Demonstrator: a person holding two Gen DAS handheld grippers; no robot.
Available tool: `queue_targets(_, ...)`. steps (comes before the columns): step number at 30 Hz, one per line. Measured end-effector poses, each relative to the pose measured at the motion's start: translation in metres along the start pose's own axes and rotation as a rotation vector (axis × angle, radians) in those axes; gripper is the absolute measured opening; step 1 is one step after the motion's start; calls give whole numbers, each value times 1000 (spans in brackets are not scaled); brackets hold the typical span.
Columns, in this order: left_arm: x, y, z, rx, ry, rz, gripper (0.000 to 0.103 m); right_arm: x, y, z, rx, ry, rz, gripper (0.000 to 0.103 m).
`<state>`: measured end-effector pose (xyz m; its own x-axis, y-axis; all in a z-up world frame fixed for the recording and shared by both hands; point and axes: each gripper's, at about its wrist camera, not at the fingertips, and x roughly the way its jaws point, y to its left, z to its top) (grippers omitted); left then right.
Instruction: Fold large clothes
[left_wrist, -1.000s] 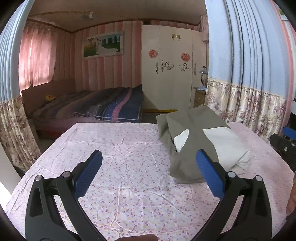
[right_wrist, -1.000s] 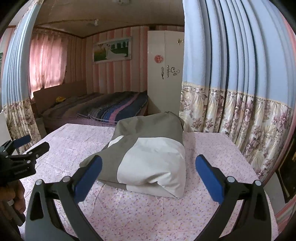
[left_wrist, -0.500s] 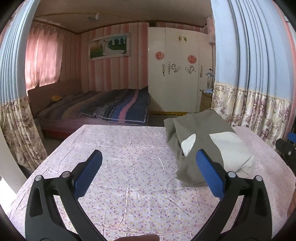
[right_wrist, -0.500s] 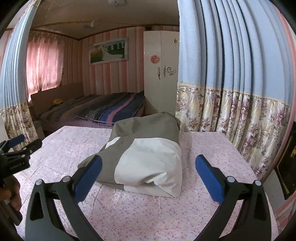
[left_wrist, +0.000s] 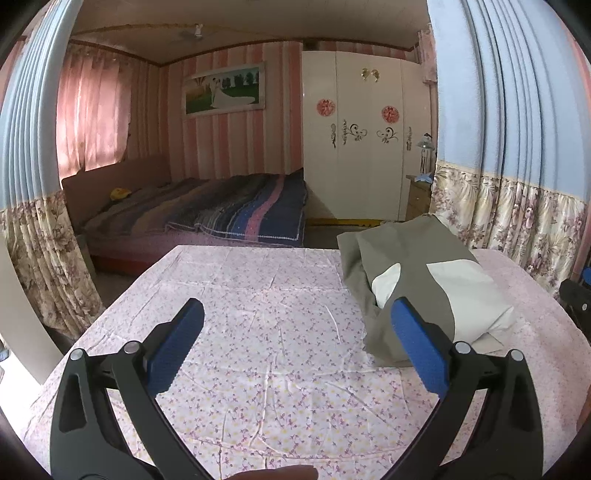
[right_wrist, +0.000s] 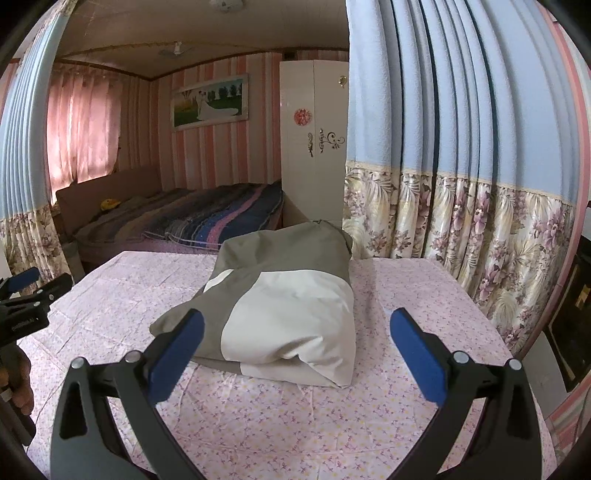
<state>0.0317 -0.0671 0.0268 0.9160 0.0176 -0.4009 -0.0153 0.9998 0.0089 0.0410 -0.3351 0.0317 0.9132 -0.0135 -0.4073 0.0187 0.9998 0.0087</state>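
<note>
A grey and white garment (right_wrist: 280, 295) lies folded in a thick bundle on the pink flowered table cover (right_wrist: 258, 417), toward the table's right side. The left wrist view has the same folded garment (left_wrist: 424, 288) at the right. My right gripper (right_wrist: 295, 343) hangs open above the near table, short of the bundle, holding nothing. My left gripper (left_wrist: 295, 339) is also open and empty, over the bare cover to the left of the garment. The left gripper (right_wrist: 26, 295) shows at the left edge of the right wrist view, held by a hand.
A blue curtain with a flowered hem (right_wrist: 461, 177) hangs close along the table's right side. Beyond the far table edge stand a bed with a striped blanket (left_wrist: 221, 214) and a white wardrobe (left_wrist: 358, 147). Another curtain (left_wrist: 33, 221) hangs at the left.
Both grippers have drawn back and risen a little from the folded garment, which looks smaller and farther now. The garment itself has not moved. Both stay open.
</note>
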Motion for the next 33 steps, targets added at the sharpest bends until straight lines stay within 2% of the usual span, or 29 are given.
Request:
queue_targets(6, -4, 3, -2, -7, -8, -3, 100, 4, 1, -2, -1, 16, 3, 101)
queue_targets(16, 2, 13, 3, -16, -31, 38, 100, 13, -5, 3, 1, 24, -7, 101)
queue_targets(19, 3, 16, 5, -26, -39, 42, 100, 10, -6, 6, 0, 5, -18, 101)
queue_targets(33, 7, 16, 2, -13, -2, 31, 100, 11, -6, -2, 22, 25, -8, 101)
